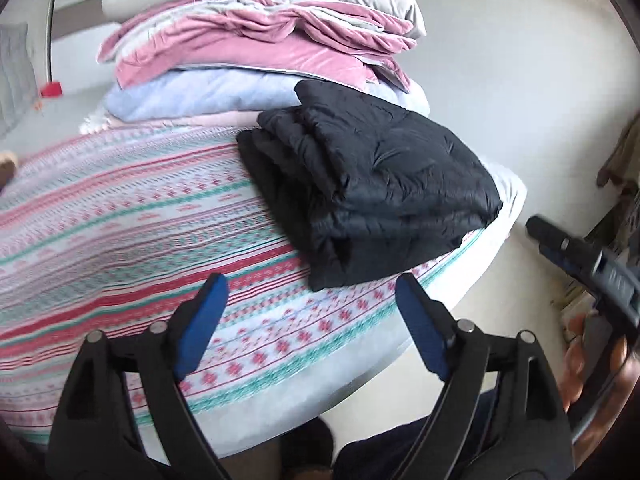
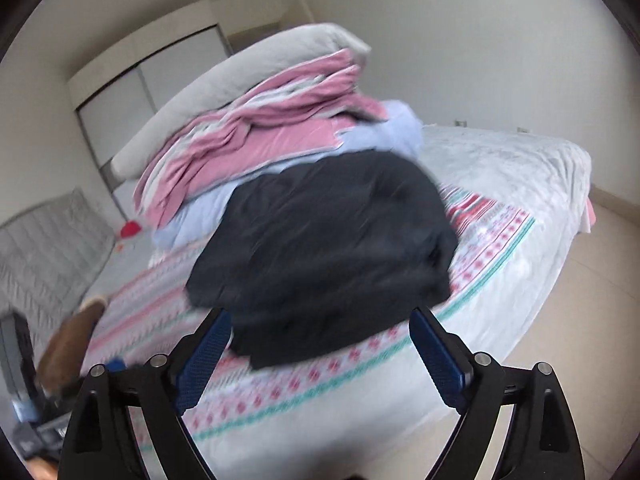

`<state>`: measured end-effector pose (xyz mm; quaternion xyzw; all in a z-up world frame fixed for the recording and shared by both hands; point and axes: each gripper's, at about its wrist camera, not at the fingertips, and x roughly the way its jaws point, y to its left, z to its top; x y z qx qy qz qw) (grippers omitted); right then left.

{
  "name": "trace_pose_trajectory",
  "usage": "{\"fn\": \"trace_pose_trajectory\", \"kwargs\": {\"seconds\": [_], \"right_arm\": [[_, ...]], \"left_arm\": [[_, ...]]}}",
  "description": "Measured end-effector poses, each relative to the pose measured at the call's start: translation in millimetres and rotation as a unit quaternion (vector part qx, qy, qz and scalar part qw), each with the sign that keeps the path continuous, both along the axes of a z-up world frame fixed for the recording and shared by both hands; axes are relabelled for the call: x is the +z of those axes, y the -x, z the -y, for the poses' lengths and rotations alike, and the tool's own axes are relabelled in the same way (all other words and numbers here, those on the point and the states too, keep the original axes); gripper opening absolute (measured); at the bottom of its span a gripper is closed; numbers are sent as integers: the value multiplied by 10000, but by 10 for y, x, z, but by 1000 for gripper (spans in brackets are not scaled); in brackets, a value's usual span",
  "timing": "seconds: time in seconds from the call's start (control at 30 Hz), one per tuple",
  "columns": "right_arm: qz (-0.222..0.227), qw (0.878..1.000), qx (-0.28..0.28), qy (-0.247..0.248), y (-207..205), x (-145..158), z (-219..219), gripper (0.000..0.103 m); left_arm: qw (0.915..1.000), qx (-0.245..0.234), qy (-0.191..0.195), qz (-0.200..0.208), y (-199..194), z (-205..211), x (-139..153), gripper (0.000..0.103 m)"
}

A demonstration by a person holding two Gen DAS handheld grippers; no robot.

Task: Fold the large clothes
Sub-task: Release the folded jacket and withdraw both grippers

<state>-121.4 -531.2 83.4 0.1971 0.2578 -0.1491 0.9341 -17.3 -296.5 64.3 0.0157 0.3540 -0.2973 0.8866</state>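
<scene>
A black padded jacket [image 1: 372, 184] lies folded into a thick bundle on the patterned bedspread [image 1: 120, 232], near the bed's right corner. My left gripper [image 1: 312, 292] is open and empty, a little short of the jacket's near edge. In the right wrist view the jacket [image 2: 320, 248] is blurred. My right gripper [image 2: 320, 320] is open and empty, jaws wide just before the jacket's near edge. The right gripper also shows at the right edge of the left wrist view [image 1: 580, 252], off the bed's side.
A stack of folded bedding [image 1: 260, 48], pink, light blue and grey, sits behind the jacket. The bed edge [image 1: 360, 380] drops to a pale floor [image 2: 592, 280]. A grey quilted mattress [image 2: 44, 248] and a red object [image 2: 130, 229] lie left.
</scene>
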Motion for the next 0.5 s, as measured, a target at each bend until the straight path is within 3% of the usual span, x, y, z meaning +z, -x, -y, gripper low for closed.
{"fn": "trace_pose_trajectory", "kwargs": {"seconds": [0.17,0.33,0.5], "right_arm": [[-450,9958,-387,702,163,-77,-613,96],[-418,9872,-710,1368,436,168,-980,103],[-356,9854,-928,1380,582,378,-1076,103]], "left_arm": [[9973,407,-415,449,121,-162,62,94],[9962,338,-360,721,271,-269,216,102],[9972,66,-266,696,378,-270,300,102]]}}
